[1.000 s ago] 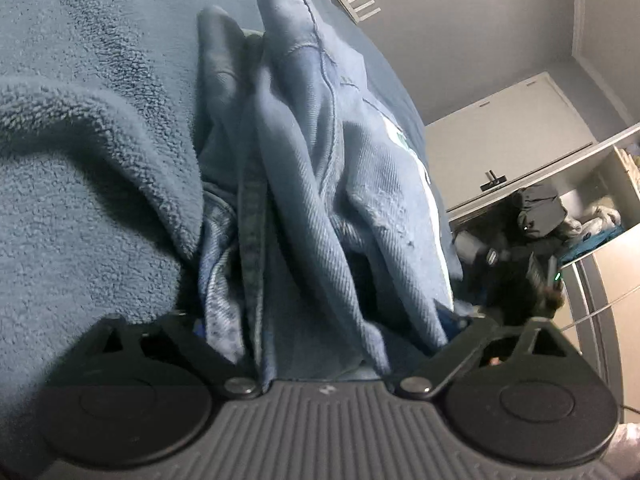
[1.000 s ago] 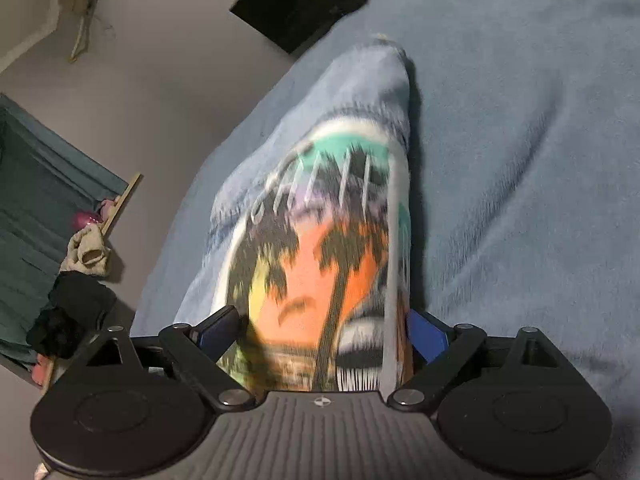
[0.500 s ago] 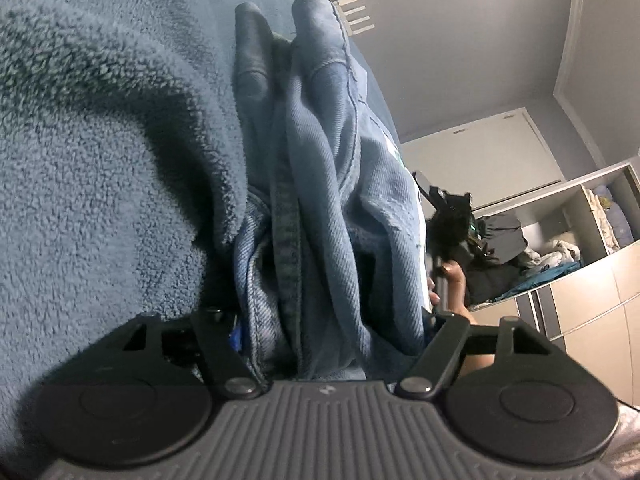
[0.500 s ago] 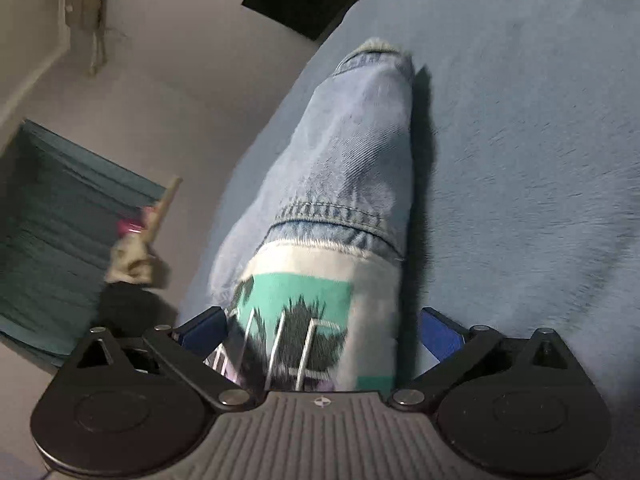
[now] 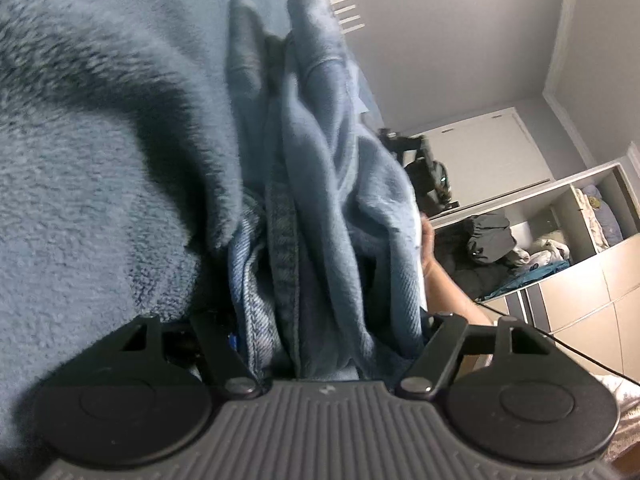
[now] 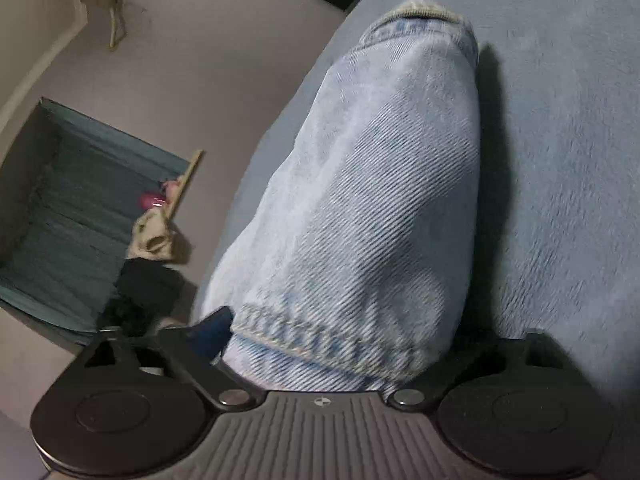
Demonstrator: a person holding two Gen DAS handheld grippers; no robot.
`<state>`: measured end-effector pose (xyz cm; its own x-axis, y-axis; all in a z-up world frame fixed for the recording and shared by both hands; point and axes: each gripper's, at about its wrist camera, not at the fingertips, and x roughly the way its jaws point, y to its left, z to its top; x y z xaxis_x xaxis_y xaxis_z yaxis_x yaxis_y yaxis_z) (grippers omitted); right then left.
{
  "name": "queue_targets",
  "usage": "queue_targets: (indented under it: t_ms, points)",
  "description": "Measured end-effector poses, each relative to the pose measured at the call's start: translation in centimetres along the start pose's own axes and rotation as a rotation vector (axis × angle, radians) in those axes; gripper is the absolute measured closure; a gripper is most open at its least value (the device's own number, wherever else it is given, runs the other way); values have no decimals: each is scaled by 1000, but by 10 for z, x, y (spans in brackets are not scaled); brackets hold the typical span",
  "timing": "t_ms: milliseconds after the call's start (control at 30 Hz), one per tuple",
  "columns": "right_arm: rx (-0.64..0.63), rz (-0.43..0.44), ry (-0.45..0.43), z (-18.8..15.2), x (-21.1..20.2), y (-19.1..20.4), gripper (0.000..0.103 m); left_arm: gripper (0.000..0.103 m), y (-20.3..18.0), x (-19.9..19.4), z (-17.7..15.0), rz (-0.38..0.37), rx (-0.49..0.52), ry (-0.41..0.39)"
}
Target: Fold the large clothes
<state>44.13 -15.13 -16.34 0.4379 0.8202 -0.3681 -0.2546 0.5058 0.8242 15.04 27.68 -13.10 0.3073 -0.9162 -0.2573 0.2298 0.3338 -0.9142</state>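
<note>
A light blue denim garment [image 5: 320,184] lies bunched in long folds on a blue fleece blanket [image 5: 100,168]. My left gripper [image 5: 326,336] has the bunched denim between its jaws; the fingertips are hidden by the cloth. In the right wrist view a denim sleeve [image 6: 372,200] with a stitched cuff runs away from me over the blanket [image 6: 560,160]. My right gripper [image 6: 332,344] has the cuff end between its jaws; one blue finger pad [image 6: 212,332] shows at the left, the other is hidden.
The person's bare forearm [image 5: 444,280] and the other gripper show at the right of the left wrist view. Beyond are white cupboards and an open shelf [image 5: 560,232] with clothes. In the right wrist view there is grey floor [image 6: 180,80], a teal rug [image 6: 72,220] and dark clutter.
The right gripper has slid along the garment: the palm-tree print that filled its view is gone and plain denim sleeve with its cuff now sits between the jaws. The left view shifted slightly.
</note>
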Motion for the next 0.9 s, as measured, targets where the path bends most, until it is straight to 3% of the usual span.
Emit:
queue_targets:
  t_ms: [67,167,333,467,567,700,767,833,900]
  points:
    - [-12,26,-42,-4,-10,0,39,35,-9,5,1,-27,30,-9]
    - [-38,37,-111,-9,-23,8,51,35,-28,9,1,-11,92,-4]
    - [-115,4,-146,4,-49,35,54,35,-44,32,7,10,85,-3]
    - [-205,-56,-139,36,-78,60,56,35,-65,64,12,35,104,-4]
    - [-246,-83,-117,66,-93,69,56,35,-64,87,18,26,35,-45]
    - [-188,-177,-69,94,-96,45,50,39,-44,107,21,111,14,-76]
    - [-114,-286,-31,95,-87,18,39,39,-35,110,21,124,6,-69]
    - [-101,-354,-88,89,-95,6,26,39,-32,111,23,110,17,-75]
    - [-77,-352,-167,81,-114,5,17,37,-33,108,22,126,36,-79]
